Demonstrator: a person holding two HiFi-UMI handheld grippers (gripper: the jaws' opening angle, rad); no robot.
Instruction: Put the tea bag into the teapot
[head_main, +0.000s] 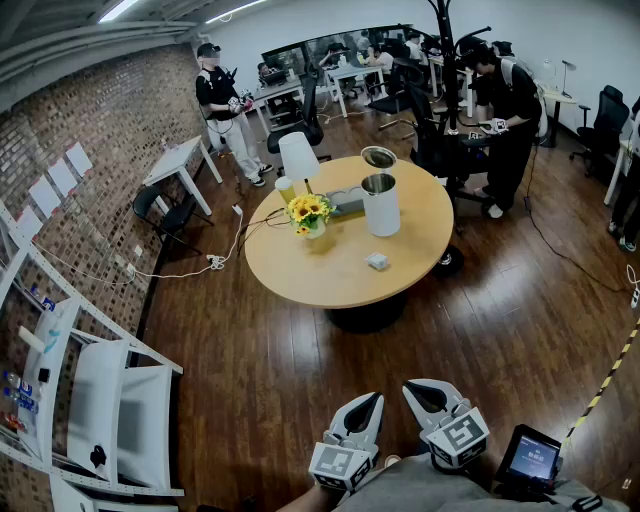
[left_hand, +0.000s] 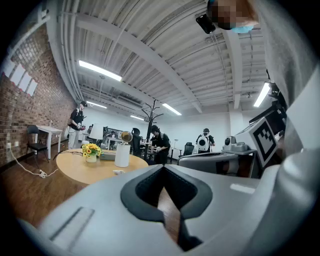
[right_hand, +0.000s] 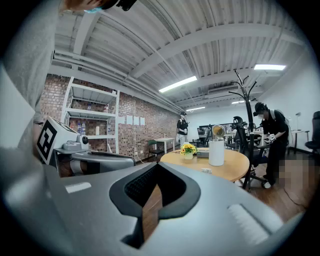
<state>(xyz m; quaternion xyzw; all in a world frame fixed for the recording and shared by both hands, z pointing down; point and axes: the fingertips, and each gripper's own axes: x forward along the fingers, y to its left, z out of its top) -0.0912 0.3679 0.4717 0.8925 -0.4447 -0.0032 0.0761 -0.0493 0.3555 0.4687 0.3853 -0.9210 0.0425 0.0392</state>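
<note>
One upright teapot (head_main: 381, 210), lid (head_main: 378, 157) open, stands beyond the tea bag (head_main: 377, 261).

The right gripper (right_hand: 157, 167) has its jaws closed tip to tip, with nothing between them; only wooden floor shows through the gap. Far behind is a round table (right_hand: 231, 173). A white teapot (right_hand: 216, 152) with its lid open stands near the table's middle. A small tea bag (right_hand: 204, 170) lies by the front edge, and yellow flowers (right_hand: 188, 149) stand toward the left edge.
</note>
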